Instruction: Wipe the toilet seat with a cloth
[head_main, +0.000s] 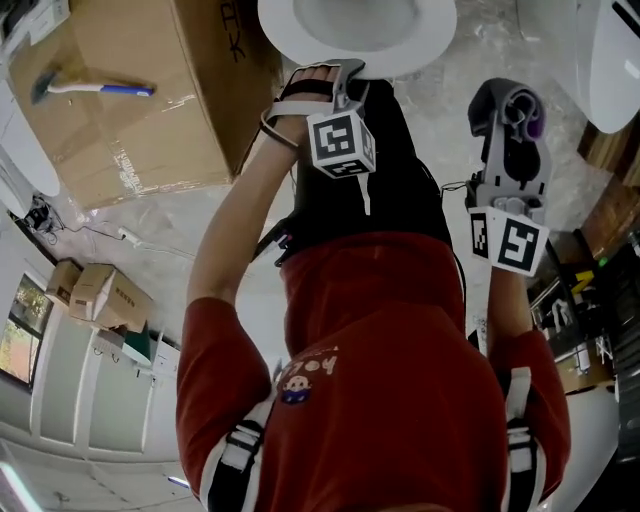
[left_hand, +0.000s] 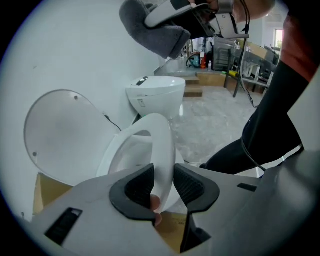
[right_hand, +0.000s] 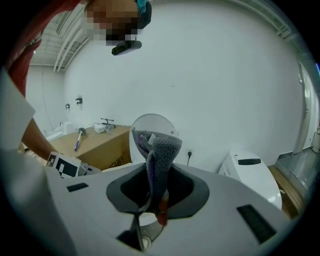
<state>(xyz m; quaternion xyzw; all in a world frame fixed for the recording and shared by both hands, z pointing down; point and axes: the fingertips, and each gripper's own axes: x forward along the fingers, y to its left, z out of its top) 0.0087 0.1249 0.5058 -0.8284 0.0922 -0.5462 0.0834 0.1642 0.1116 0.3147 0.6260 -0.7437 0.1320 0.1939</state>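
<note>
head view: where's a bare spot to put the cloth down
The cardboard box top is bare right of the tool. The floor between box and left arm is free, but for a cable. The shelf at right is crowded.

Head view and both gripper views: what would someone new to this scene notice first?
First, the white toilet seat: its rim stands between the open jaws of the left gripper, low in the left gripper view. Next, the grey cloth, bunched up and sticking out of the right gripper, whose jaws are closed on it. The cloth is held clear of the seat, not yet wiping.
</note>
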